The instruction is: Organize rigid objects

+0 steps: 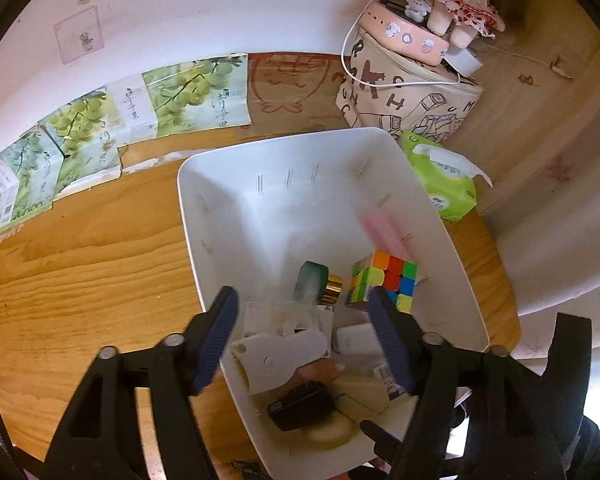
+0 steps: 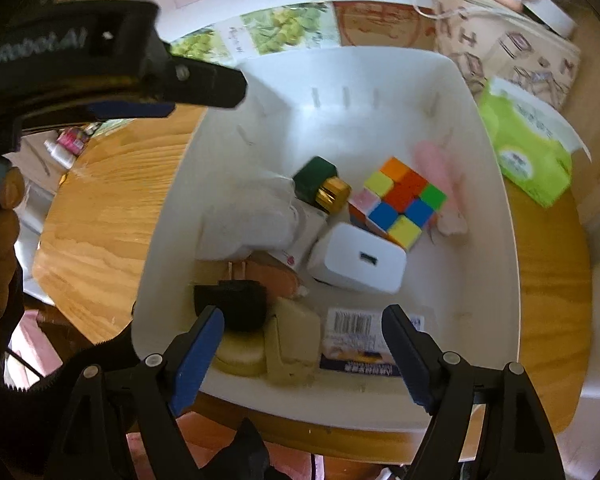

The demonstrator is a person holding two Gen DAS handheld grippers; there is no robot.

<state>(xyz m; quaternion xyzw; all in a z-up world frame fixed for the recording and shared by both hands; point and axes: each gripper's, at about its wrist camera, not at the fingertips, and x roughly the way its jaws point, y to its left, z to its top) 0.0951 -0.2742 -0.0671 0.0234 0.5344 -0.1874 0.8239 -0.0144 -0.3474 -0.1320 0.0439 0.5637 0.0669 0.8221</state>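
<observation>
Over the white bin (image 2: pixel 496 280), both grippers spread and empty: left gripper (image 1: pixel 304 344), right gripper (image 2: pixel 300 344). Puzzle cube (image 2: pixel 400 200), white charger (image 2: pixel 356 264) gathered inside, presumably sorted.

Left gripper (image 1: pixel 304 344) and right gripper (image 2: pixel 302 354) both angled steeply downward, jaws apart, nothing between them.

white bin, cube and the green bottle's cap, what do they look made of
White bin: looks like moulded plastic, smooth and semi-matte, with thin walls, rounded corners and moulded slits.
Cube: probably hard plastic, with bright glossy coloured tiles and crisp seams between them.
Green bottle: dark, glassy or hard plastic; cannot tell which. Its cap is shiny gold with ribbing, so metal or metallised plastic.
</observation>
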